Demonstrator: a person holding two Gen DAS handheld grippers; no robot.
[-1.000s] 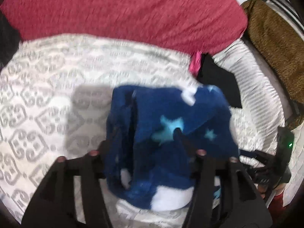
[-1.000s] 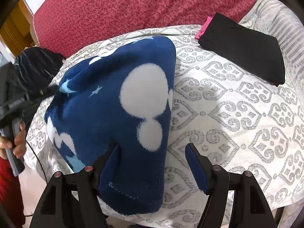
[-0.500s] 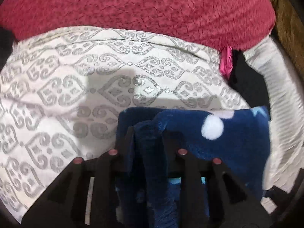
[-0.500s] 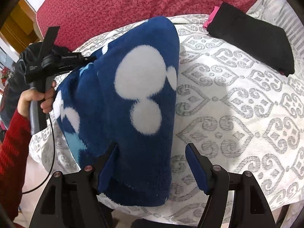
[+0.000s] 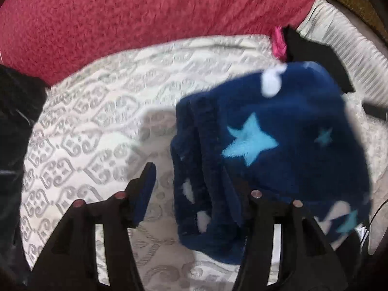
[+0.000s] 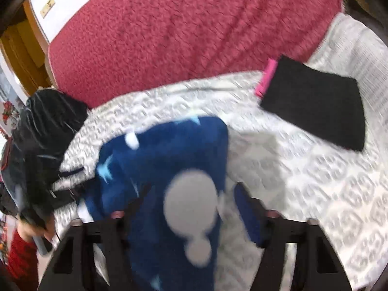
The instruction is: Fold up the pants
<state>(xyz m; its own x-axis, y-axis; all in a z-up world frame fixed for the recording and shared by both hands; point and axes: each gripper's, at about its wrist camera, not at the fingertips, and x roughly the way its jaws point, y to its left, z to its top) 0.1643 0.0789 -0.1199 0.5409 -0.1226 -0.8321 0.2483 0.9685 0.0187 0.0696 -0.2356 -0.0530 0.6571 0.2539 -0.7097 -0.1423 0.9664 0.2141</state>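
Left of the folded blue fleece pants [image 5: 278, 150] on the patterned bedspread [image 5: 97, 121], the left gripper [image 5: 191, 179] has just been opening, jaws apart, the fleece edge between them. Right gripper [image 6: 191, 194] jaws have just been closing and straddle the pants; whether they pinch it is blurred.

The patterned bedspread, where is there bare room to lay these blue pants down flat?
Bare patterned bedspread lies between the blue pants and the folded black garment, and toward the red cover in the left wrist view. The black pile crowds the left edge.
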